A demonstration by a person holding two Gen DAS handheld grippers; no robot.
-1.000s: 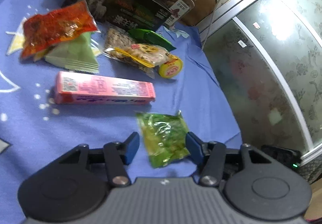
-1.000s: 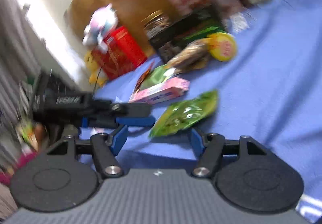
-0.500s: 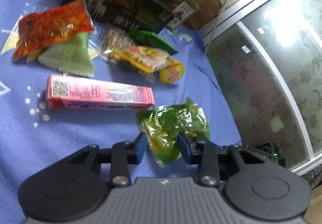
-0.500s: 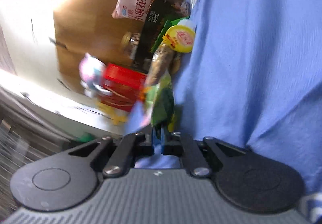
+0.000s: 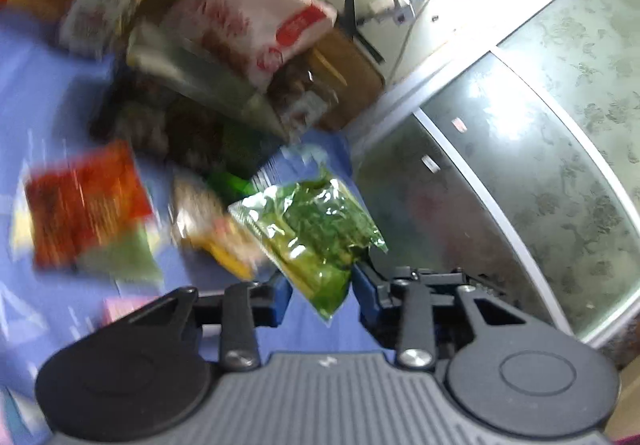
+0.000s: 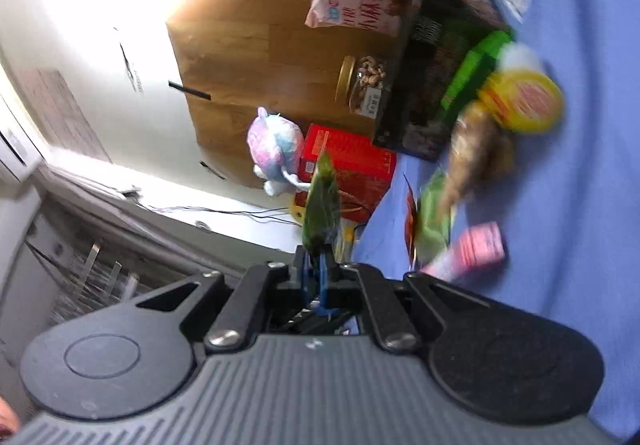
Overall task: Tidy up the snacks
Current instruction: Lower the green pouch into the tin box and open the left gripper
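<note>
Right claw (image 6: 318, 277) pinches green packet (image 6: 322, 205); no readable writing there.

Near side: bare blue cloth (image 5: 328, 333) is lying open below the lifted green packet (image 5: 316, 233), giving free passage.
Far side: dark box (image 5: 192, 113), pink-white bag (image 5: 248, 13) and nut jar (image 6: 364, 85) are crowding together, blocking any reach forward.
Left: red packet (image 5: 84, 201), pale green packet (image 5: 124, 257) and pink box (image 6: 472, 249) are lying close, leaving only narrow gaps.
Right: glass panel (image 5: 540, 165) is closing off the cloth edge.
Middle: yellow lid (image 6: 524, 105) and clear nut packet (image 5: 200, 213) are sitting in the way.
</note>
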